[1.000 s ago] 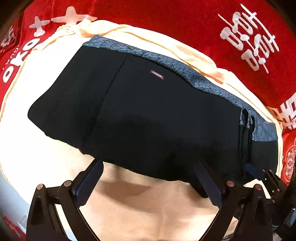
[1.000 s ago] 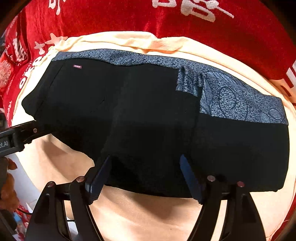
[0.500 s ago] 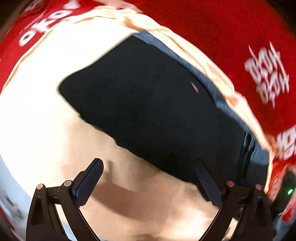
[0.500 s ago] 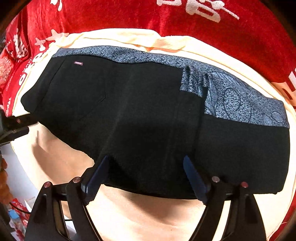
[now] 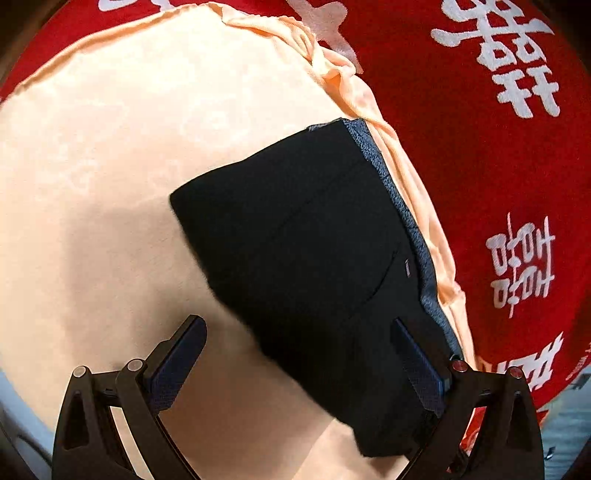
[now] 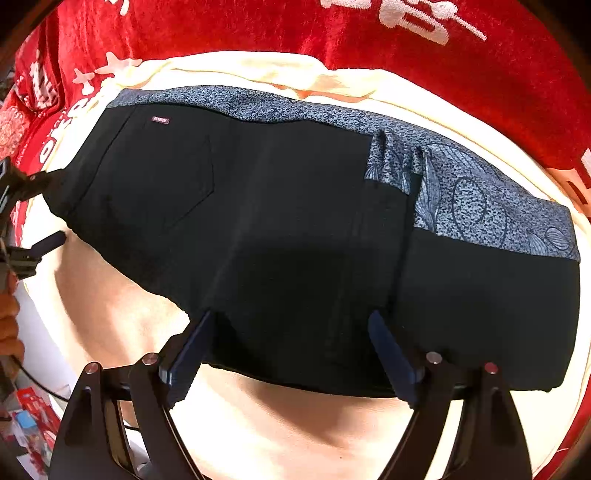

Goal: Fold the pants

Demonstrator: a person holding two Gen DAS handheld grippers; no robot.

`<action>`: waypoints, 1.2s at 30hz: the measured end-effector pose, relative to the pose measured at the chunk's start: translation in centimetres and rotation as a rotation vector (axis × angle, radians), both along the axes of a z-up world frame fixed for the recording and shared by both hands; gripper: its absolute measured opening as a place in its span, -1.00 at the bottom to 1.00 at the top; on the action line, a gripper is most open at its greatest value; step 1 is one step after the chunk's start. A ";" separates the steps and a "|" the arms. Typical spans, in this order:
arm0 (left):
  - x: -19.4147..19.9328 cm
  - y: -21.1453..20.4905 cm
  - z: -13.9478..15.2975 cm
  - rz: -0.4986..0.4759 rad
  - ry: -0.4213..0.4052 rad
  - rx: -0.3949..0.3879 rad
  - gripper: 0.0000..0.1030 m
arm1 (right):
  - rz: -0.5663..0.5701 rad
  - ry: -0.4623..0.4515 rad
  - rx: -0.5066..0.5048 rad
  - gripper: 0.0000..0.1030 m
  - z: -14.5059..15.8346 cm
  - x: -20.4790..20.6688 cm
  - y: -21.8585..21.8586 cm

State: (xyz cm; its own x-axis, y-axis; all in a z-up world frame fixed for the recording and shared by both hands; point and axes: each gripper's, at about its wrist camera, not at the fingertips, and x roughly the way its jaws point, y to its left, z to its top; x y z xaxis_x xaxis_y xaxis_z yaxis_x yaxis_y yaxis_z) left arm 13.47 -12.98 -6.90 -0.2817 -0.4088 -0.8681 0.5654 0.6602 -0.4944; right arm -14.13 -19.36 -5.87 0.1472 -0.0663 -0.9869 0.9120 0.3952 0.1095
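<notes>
Folded black pants (image 6: 295, 203) with a blue-grey patterned band (image 6: 480, 206) along the far edge lie flat on a cream cloth (image 6: 277, 424). My right gripper (image 6: 291, 314) hovers open over the pants' near edge, with the fabric lying under the gap and neither pad pressing on it. In the left wrist view the pants (image 5: 314, 240) run diagonally. My left gripper (image 5: 295, 325) is open at their end, one finger over the black fabric and the other over the cream cloth (image 5: 110, 147). The left gripper (image 6: 63, 205) also shows at the pants' left end in the right wrist view.
A red blanket (image 5: 480, 184) with white characters lies under and beyond the cream cloth, also at the top of the right wrist view (image 6: 258, 29). A person's hand (image 6: 7, 314) and some small clutter (image 6: 29, 424) sit at the left edge.
The left gripper has swung and rolled towards the pants' left end, so the pants now run diagonally in its view. The right gripper has stayed put, its jaws slightly wider.
</notes>
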 end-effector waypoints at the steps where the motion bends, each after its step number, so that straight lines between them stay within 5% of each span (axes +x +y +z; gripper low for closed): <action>1: 0.0 -0.1 -0.3 0.005 0.007 -0.008 0.94 | 0.003 0.002 -0.001 0.70 0.0 0.0 0.1; 16: 0.8 -2.2 0.6 -0.020 0.026 -0.140 0.96 | 0.010 0.004 -0.009 0.75 -0.1 0.0 0.0; 22: -0.1 -3.9 -1.3 -0.071 -0.002 -0.059 0.96 | 0.003 -0.006 -0.003 0.75 0.0 -0.3 -0.2; 27: -1.4 -5.2 -0.6 -0.114 -0.107 0.032 0.87 | 0.021 -0.018 -0.039 0.73 2.9 0.2 -1.3; 29: -1.7 -5.2 -0.3 -0.130 -0.190 0.074 0.25 | 0.019 -0.051 -0.061 0.74 4.6 0.4 -2.3; 31: -2.2 -5.2 0.0 -0.189 -0.288 0.109 -0.03 | 0.000 -0.105 -0.046 0.74 6.1 0.6 -4.0; 34: -3.9 -5.1 1.1 -0.302 -0.429 0.091 -0.21 | -0.038 -0.189 0.024 0.74 7.5 1.4 -7.3; 36: -6.4 -4.9 2.0 -0.426 -0.602 0.079 -0.21 | -0.047 -0.249 0.081 0.75 8.2 3.2 -9.4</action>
State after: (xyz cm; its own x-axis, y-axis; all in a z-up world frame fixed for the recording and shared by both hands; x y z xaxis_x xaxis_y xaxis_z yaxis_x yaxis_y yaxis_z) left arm 7.07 -17.93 -4.95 0.1322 -0.3001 -0.9447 0.9387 0.3440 0.0220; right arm -10.91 -28.78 2.30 0.3847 -0.0008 -0.9231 0.8703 0.3334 0.3624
